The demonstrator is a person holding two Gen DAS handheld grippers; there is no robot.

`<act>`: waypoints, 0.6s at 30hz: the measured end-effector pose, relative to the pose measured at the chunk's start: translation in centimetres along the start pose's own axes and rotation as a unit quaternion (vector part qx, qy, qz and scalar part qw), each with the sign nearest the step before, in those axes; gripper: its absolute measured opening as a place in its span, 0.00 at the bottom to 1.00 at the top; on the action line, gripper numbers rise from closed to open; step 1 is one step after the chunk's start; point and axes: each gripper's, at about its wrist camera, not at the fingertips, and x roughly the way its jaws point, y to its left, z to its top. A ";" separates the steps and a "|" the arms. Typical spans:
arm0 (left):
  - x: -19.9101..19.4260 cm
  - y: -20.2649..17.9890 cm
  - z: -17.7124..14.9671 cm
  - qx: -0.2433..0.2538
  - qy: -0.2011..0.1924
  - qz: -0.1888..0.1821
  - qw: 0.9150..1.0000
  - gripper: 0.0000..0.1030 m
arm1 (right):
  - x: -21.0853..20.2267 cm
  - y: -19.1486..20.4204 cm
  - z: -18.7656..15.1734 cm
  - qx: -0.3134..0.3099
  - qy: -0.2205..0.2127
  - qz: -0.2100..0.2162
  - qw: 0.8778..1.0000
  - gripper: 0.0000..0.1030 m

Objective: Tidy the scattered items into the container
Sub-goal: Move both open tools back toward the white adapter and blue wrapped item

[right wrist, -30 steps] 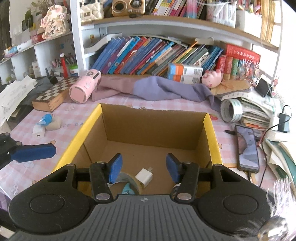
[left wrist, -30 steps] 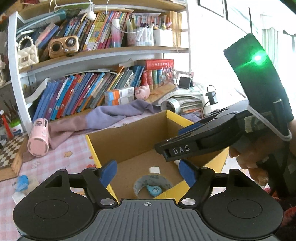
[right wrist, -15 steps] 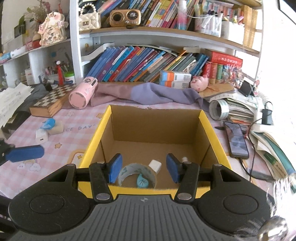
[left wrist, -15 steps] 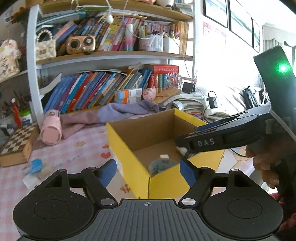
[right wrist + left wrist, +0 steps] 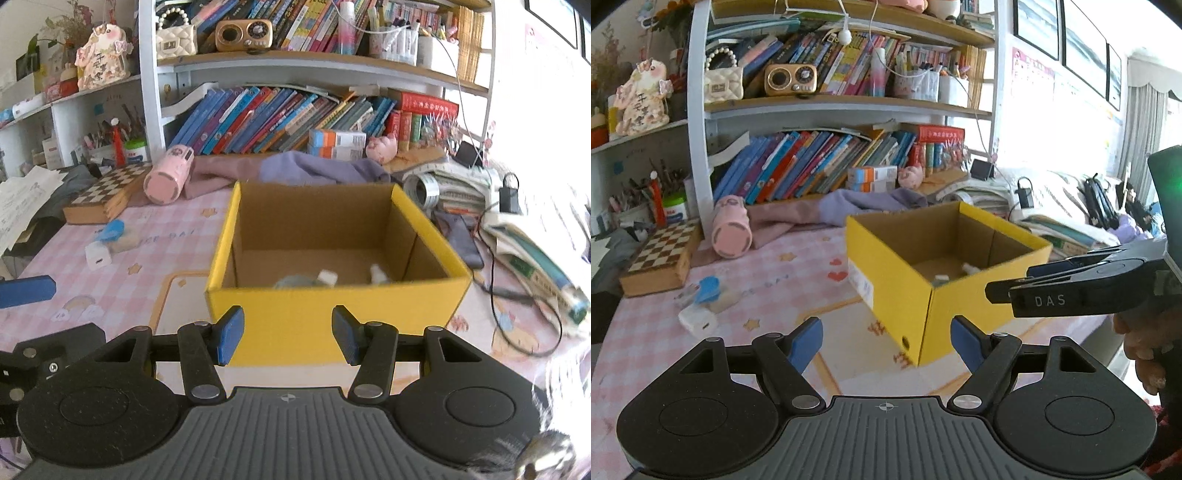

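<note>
The small things inside my yellow box [image 5: 332, 321] look blurry. It sits on the pink table [image 5: 122, 280] by full bookshelves [image 5: 295, 110]. My left tool [image 5: 886, 341] and right tool [image 5: 287, 334] are open, empty.

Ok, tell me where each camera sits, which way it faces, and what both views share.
Left wrist: on the left gripper, jaws open and empty, facing the yellow box from its corner; the right gripper and a hand show at right.
Right wrist: on the right gripper, jaws apart and empty, facing the box's long side; a left gripper finger shows at left.
Shared: box, white charger, pink cup, chessboard, bookshelf.
</note>
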 end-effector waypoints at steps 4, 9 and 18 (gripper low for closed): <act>-1.0 0.8 -1.3 0.001 0.019 0.005 1.000 0.76 | -0.7 1.4 -1.7 0.007 0.011 0.002 1.000 0.49; -1.8 2.2 -2.6 -0.015 0.048 0.031 0.998 0.76 | -1.2 3.3 -3.0 0.003 0.030 0.014 0.999 0.51; -3.7 4.5 -3.9 -0.047 0.061 0.060 0.995 0.76 | -1.5 6.6 -3.4 -0.023 0.048 0.043 0.998 0.53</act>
